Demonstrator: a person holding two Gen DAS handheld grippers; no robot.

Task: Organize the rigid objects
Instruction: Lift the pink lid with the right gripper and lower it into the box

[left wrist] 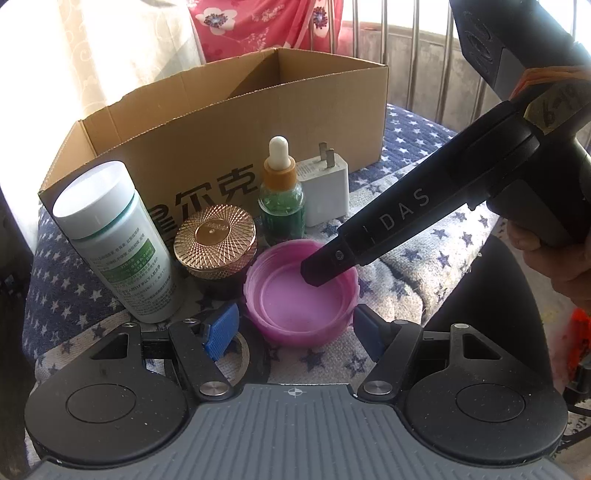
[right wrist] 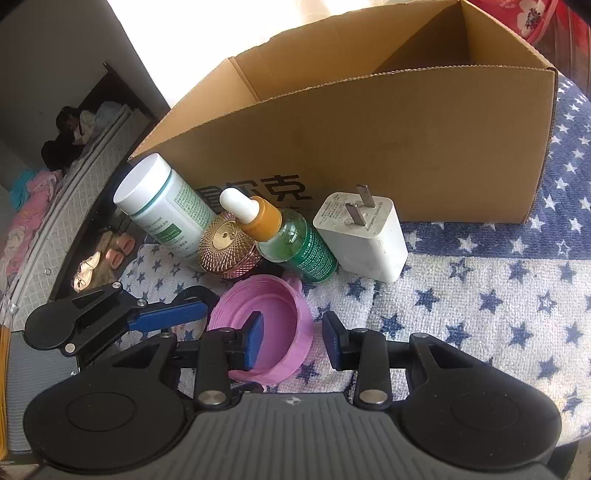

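A pink plastic lid point(left wrist: 301, 295) lies open side up on the star-patterned cloth point(left wrist: 424, 258). My left gripper point(left wrist: 295, 332) is open, its blue pads on either side of the lid. My right gripper point(right wrist: 291, 341) is open too: its left pad point(right wrist: 255, 339) is inside the lid point(right wrist: 275, 314) and its right pad is outside the rim. Its finger point(left wrist: 325, 269) shows over the lid in the left wrist view. Behind stand a white bottle point(left wrist: 118, 243), a rose-gold jar point(left wrist: 216, 243), a green dropper bottle point(left wrist: 282, 195) and a white charger plug point(left wrist: 327, 188).
An open cardboard box point(left wrist: 236, 122) stands behind the row of objects, also in the right wrist view point(right wrist: 388, 129). A pink floral cloth point(left wrist: 266, 26) and metal bars point(left wrist: 424, 55) are behind it. To the left is a bed and floor with shoes point(right wrist: 107, 258).
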